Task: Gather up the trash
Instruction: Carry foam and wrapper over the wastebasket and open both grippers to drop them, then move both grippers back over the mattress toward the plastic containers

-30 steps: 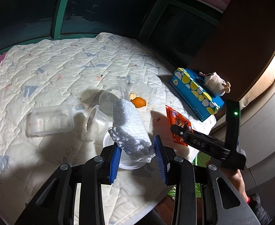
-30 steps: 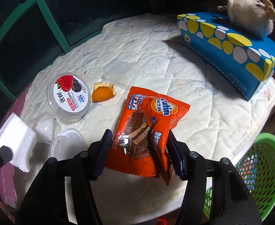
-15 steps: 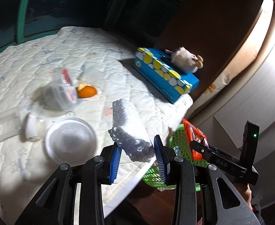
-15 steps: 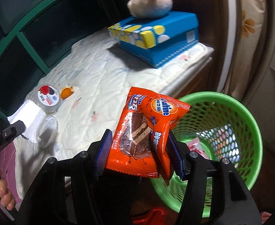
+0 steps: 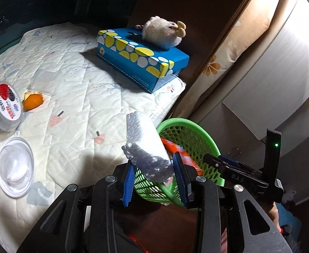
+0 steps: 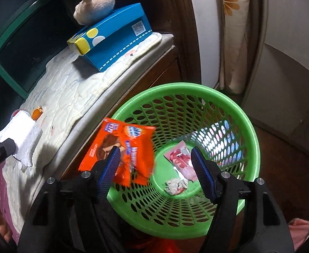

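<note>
your right gripper (image 6: 155,168) has just been opening, fingers released, one orange wrapper (image 6: 120,145) blurred above one green basket (image 6: 247,126). your left gripper (image 5: 155,179) fingers clench one foam block (image 5: 146,147).

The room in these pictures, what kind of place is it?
Probably a bedroom at home: a quilted cover over a low wooden surface, a tissue box with a plush toy on it, and a flowered curtain.

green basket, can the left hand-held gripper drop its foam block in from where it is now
Probably yes. The left hand-held gripper holds the foam block just over the green basket rim, nothing between; the orange wrapper is falling in beside it.
</note>
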{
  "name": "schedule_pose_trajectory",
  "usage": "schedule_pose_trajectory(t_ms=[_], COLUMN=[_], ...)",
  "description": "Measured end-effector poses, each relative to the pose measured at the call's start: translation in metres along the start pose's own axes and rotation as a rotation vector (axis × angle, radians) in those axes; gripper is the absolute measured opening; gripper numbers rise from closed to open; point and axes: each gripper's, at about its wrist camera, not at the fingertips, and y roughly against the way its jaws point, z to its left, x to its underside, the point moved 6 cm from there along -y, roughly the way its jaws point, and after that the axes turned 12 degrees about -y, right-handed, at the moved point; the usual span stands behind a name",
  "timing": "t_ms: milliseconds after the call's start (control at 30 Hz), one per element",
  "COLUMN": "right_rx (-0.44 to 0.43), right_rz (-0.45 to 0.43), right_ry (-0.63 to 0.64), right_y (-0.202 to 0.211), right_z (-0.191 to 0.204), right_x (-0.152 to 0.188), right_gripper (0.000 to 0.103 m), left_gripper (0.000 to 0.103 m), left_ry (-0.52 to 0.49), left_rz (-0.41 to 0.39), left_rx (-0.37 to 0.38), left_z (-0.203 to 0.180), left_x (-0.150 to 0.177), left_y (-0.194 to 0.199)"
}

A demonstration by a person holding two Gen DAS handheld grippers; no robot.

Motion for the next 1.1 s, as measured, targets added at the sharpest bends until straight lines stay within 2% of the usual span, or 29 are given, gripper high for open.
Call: schedule_pose_trajectory(t_ms=[433,733,800,867,933,967,1100], right_rx=[-0.014,-0.025,-0.03,-0.031,-0.029,-0.033,-0.043], right_rz=[-0.069,-0.104,-0.103,-0.1,-0.1,-0.098,-0.098], right_ry=[-0.052,-0.083,-0.091,-0.093,-0.095,-0.099,-0.1], right_y=[0.028,0.046,0.047,0.047,0.046,0.046,0.047], right_z=[-0.025,-0.039,-0.042,-0.043,-0.044,-0.044,-0.041], right_x=[-0.012,-0.012,-0.01,-0.009,-0.008,-0.008,-0.008], right_gripper=[0.075,0.075,0.075,0.075,0.075,0.075,0.075], left_gripper=[0.034,0.035,0.047,0.051,0.052,0.056,0.056], left_ry=[-0.061,-0.124,-0.123,-0.119,-0.114,-0.107,-0.095], left_rz=[0.089,0.156,0.168,0.17,0.172,0.172,0.166], left_rx=[0.065,0.072,0.072,0.069,0.076,0.08,0.074], left_z=[-0.039,-0.063,-0.065,-0.066,-0.066,-0.065,-0.059], left_x=[0.001,0.001,0.001,0.001,0.001,0.002,0.005], left_y=[-0.052,-0.088,-0.094,-0.097,-0.1,-0.099,-0.094])
